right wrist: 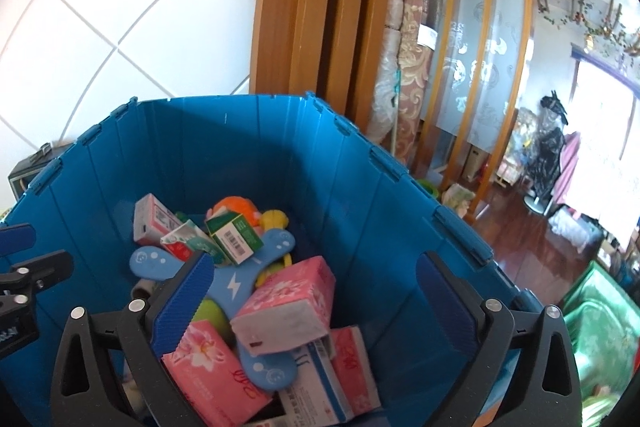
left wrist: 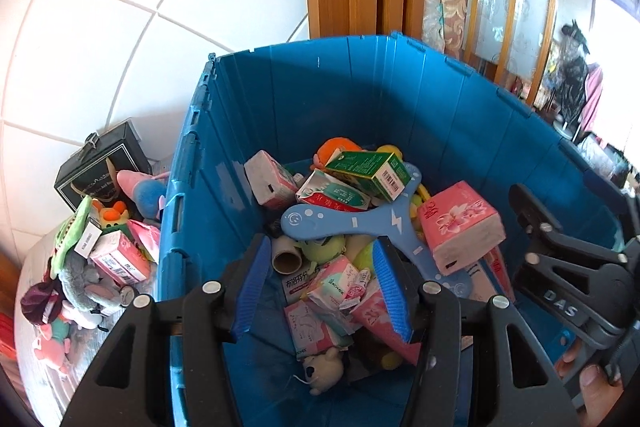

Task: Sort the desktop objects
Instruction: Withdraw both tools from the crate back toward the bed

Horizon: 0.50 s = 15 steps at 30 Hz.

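Observation:
A tall blue plastic bin fills both views, and several things are heaped in it. Among them are a pink tissue box, a blue three-armed boomerang and a green carton. My left gripper hangs over the near part of the heap, half open, with no object pressed between its blue pads. My right gripper stands wide open above the pink tissue box, holding nothing. It also shows at the right edge of the left wrist view as the right gripper.
Left of the bin, a pile of plush toys and small pink boxes lies on the table, with a black case behind it. A white tiled wall and a wooden door frame stand behind. A green mat lies at the lower right.

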Tool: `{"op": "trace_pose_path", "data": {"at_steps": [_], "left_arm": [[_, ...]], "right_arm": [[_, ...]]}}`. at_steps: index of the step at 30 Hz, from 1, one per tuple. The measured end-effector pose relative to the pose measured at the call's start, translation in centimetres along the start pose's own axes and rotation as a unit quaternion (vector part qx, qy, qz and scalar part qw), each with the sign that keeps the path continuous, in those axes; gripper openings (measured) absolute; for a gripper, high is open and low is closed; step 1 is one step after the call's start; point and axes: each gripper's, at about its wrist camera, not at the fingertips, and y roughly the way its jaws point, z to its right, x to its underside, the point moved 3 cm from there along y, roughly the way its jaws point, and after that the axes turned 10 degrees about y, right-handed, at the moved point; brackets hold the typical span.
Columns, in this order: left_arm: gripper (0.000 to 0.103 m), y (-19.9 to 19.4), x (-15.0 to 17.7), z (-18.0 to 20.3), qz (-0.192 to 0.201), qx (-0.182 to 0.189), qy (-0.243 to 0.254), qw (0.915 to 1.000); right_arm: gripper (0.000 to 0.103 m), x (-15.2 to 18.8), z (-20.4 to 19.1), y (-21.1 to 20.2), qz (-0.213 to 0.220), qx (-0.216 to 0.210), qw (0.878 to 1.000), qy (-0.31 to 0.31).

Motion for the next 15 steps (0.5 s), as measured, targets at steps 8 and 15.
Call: {"op": "trace_pose_path", "data": {"at_steps": [8, 15], "left_arm": [[0.053, -7.0, 2.8, -7.6, 0.090, -0.025, -0.069, 0.9932], [0.080, -12.0, 10.2, -21.1, 0.119, -0.118, -0.167, 0.9715]], "right_arm": [[0.103, 0.8, -1.3, 0.3, -0.046, 0.008, 0.998, -0.034], [0.103, 0.9, -6.9, -6.2, -0.002, -0.033, 0.999, -0.020]]}}
